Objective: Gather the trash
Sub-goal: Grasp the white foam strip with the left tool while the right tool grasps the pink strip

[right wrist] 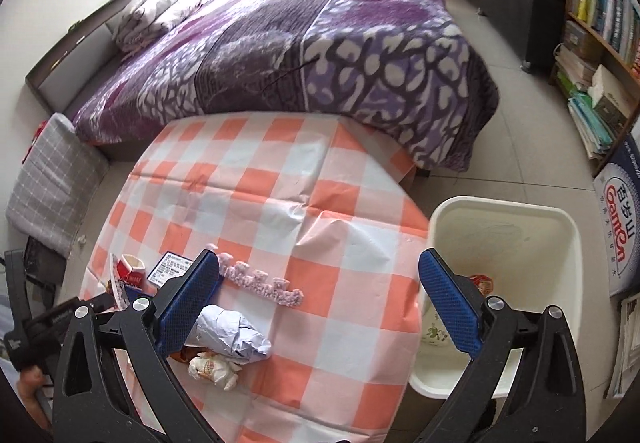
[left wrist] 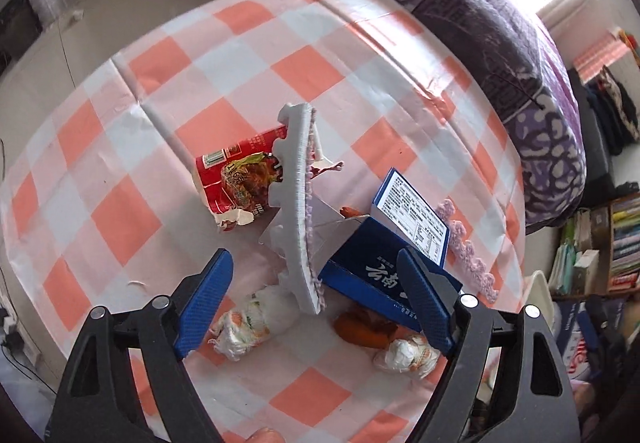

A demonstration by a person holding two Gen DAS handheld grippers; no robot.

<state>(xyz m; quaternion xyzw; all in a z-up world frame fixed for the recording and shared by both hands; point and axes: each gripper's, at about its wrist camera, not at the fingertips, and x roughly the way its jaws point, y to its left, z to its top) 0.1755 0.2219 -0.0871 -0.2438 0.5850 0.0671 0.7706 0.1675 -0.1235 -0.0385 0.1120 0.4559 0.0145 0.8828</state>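
Observation:
Trash lies on the checked tablecloth (left wrist: pixel 120 171): a red snack wrapper (left wrist: pixel 236 179), a grey foam strip (left wrist: pixel 296 211) standing on edge, a blue box (left wrist: pixel 384 255), two crumpled wrappers (left wrist: pixel 248 319) (left wrist: pixel 408 355) and an orange peel (left wrist: pixel 360 329). My left gripper (left wrist: pixel 316 303) is open just above these. My right gripper (right wrist: pixel 320 299) is open and empty, between the table and a cream bin (right wrist: pixel 508 243) that holds a few scraps. In the right wrist view a crumpled pale paper (right wrist: pixel 232 335), a small wrapper (right wrist: pixel 212 367) and a pink foam strip (right wrist: pixel 260 283) lie by its left finger.
A bed with a purple blanket (right wrist: pixel 320 55) stands behind the table. A bookshelf (right wrist: pixel 600 35) and a water-bottle carton (right wrist: pixel 620 227) are at the right. A grey cushion (right wrist: pixel 52 179) lies on the floor at the left.

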